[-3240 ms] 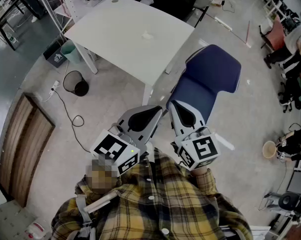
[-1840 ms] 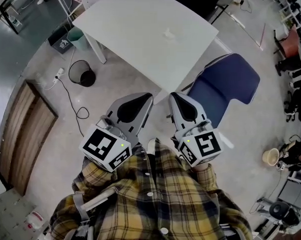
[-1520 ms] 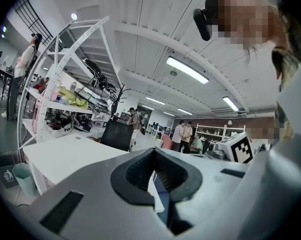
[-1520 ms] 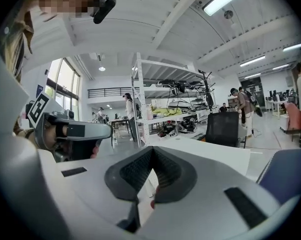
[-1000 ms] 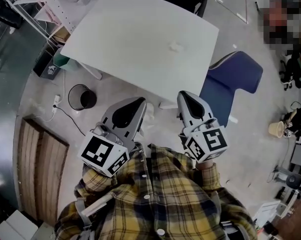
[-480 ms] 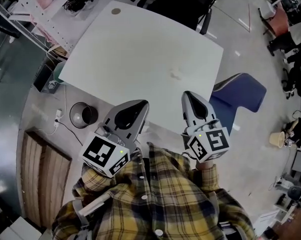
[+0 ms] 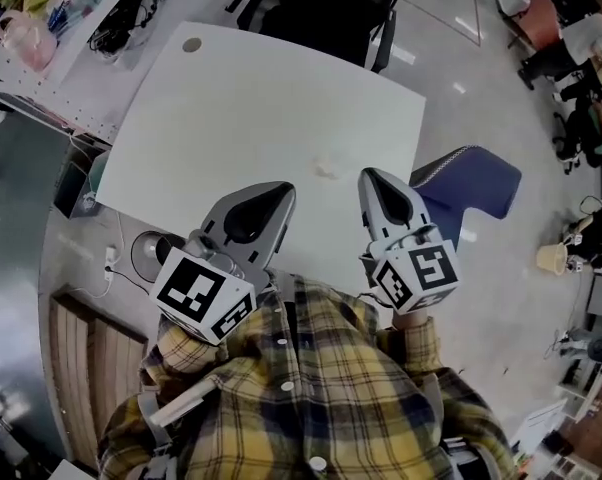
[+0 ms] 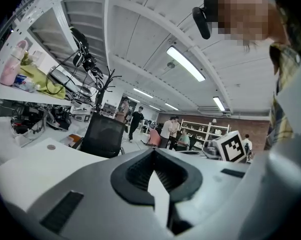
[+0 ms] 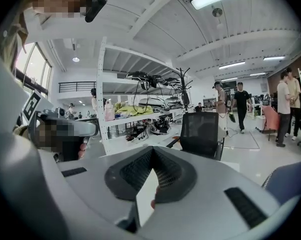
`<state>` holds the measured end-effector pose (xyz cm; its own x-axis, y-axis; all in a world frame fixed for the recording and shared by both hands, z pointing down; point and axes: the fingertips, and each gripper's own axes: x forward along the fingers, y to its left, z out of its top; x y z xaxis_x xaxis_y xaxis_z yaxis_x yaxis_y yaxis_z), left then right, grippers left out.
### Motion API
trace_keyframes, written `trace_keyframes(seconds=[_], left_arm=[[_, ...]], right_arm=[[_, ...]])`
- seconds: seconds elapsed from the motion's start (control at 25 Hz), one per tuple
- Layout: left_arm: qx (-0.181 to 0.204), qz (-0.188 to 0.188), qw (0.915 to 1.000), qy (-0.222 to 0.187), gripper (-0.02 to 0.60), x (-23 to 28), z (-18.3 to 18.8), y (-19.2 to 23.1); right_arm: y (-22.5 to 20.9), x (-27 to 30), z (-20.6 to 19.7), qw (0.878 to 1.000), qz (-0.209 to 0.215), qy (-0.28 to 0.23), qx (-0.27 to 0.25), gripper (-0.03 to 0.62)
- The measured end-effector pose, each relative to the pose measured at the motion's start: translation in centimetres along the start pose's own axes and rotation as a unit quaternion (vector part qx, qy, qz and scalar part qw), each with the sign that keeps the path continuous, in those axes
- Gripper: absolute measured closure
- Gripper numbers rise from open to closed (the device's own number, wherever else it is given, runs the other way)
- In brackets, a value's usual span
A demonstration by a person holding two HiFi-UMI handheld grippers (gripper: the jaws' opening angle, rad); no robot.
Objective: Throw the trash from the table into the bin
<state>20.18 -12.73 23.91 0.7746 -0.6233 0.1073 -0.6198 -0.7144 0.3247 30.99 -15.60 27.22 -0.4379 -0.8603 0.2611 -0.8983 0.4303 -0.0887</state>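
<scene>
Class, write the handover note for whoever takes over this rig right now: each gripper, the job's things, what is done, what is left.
Grippers: the left gripper is shut and empty. The right gripper is also shut and empty. Both are held over the near edge of the white table.
Trash: one small crumpled white wad lies on the table just ahead of the two grippers, untouched.
Bin: a round black bin stands on the floor at the table's left, partly hidden behind the left gripper.
Done: nothing binned yet.
Left: grip the wad, carry it to the bin, drop it in.
</scene>
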Motion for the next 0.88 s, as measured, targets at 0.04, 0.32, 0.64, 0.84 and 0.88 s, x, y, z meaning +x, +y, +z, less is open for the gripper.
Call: trace_keyframes(seconds=[0.04,0.32,0.64,0.84,0.88], left_arm=[[0.0,-0.006,1.0,0.002,0.577,0.5,0.1,0.1],[0.009,-0.043,0.999,0.012,0.577,3.0,1.3,1.0],[0.004,-0.047,0.9986,0.025,0.575,3.8,1.5,2.9],[-0.005,-0.031,0.9989,0.035,0.577,3.1,0.6,4.5],[-0.007,-0.028,0.9989,0.038,0.577,3.1,0.4,4.7]], right_arm=[[-0.3,0.1,0.1,1.0,-0.004,0.0,0.001,0.595],[-1.9,1.5,0.4,0.999,-0.032,0.005,0.007,0.595],[-3.3,3.3,-2.0,0.998,-0.043,0.042,0.005,0.595],[-3.8,5.3,-4.8,0.996,-0.029,0.079,0.001,0.594],[-3.8,5.7,-5.5,0.996,-0.024,0.089,-0.004,0.594]])
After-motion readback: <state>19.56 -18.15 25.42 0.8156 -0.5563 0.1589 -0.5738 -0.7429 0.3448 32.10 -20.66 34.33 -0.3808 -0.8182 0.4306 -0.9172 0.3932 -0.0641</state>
